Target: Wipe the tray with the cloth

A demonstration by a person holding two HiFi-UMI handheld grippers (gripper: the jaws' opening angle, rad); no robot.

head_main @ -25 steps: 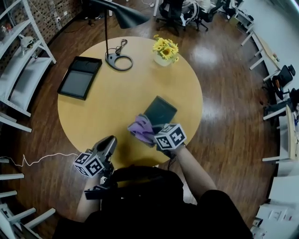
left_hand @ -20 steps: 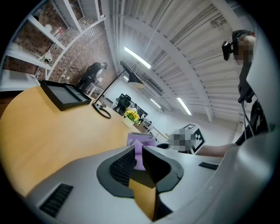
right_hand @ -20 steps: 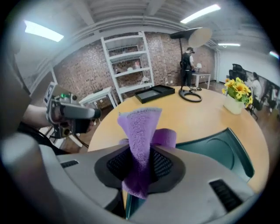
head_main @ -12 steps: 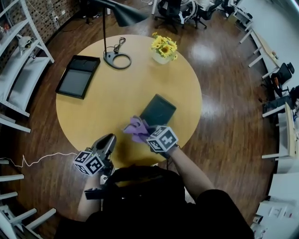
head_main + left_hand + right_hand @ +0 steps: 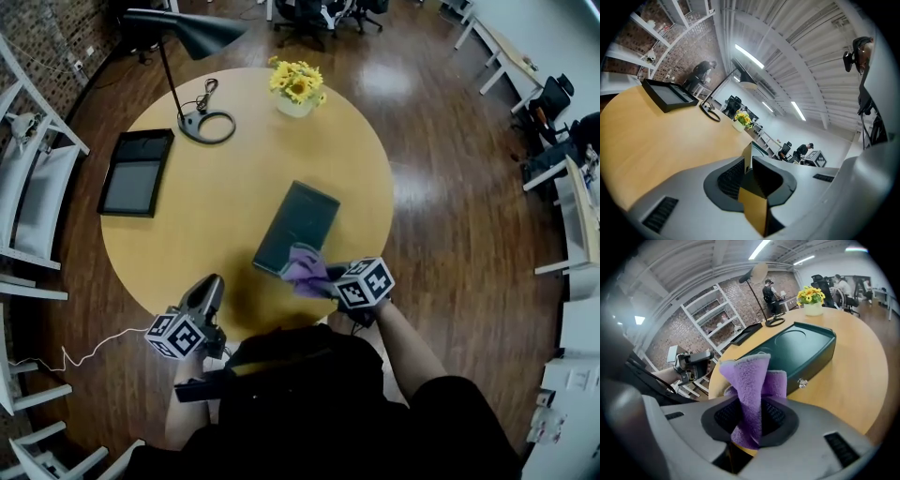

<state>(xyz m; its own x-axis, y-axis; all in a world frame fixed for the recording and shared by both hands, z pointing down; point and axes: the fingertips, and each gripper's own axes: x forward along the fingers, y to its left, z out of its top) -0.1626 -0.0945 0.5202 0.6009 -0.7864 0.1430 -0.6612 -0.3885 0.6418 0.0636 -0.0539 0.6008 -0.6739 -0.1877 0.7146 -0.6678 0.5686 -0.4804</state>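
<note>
A dark green tray (image 5: 298, 225) lies empty on the round wooden table (image 5: 225, 197), near its front edge. My right gripper (image 5: 323, 278) is shut on a purple cloth (image 5: 305, 267), which hangs over the tray's near end. In the right gripper view the cloth (image 5: 752, 385) stands bunched up between the jaws of the gripper (image 5: 750, 420), with the tray (image 5: 797, 345) just beyond it. My left gripper (image 5: 211, 284) hovers at the table's front left edge, away from the tray. In its own view the left gripper (image 5: 749, 161) is shut with nothing in it.
A black flat tray (image 5: 134, 172) lies at the table's left. A black desk lamp (image 5: 208, 125) and a pot of yellow flowers (image 5: 298, 84) stand at the far side. White shelves (image 5: 37, 187) line the left wall. Office chairs and desks stand further off.
My right gripper has carried the cloth to the right and down, from beside the tray's near left corner to its near end. The head view has shifted. The left gripper has stayed put.
</note>
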